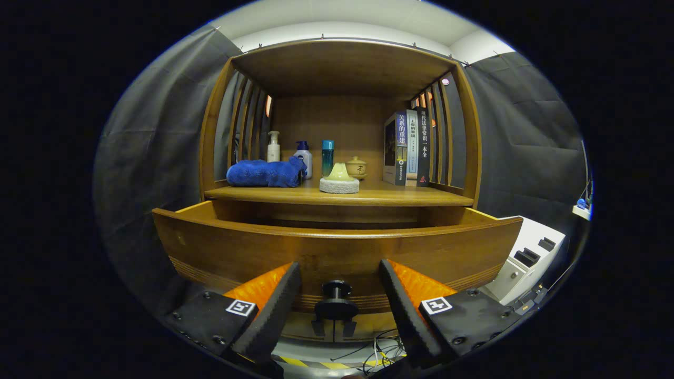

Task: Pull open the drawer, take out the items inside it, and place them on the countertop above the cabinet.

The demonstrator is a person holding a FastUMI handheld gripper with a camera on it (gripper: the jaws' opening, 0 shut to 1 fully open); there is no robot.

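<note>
3 upright books carry Chinese spine titles, too small to read. The gripper gapes wide, empty, straddling the black knob of the brown wooden drawer.

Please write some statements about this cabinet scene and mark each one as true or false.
1. The drawer is pulled out from the cabinet. True.
2. The gripper is shut on the drawer knob. False: the fingers stand apart, with the knob between them and touching neither.
3. A blue towel lies on the countertop above the drawer. True.
4. The books lie flat in a pile. False: they stand upright at the countertop's right end.
5. The pump bottle stands behind the towel. True.
6. The teal bottle lies on its side. False: it stands upright behind the small pale stand.
</note>
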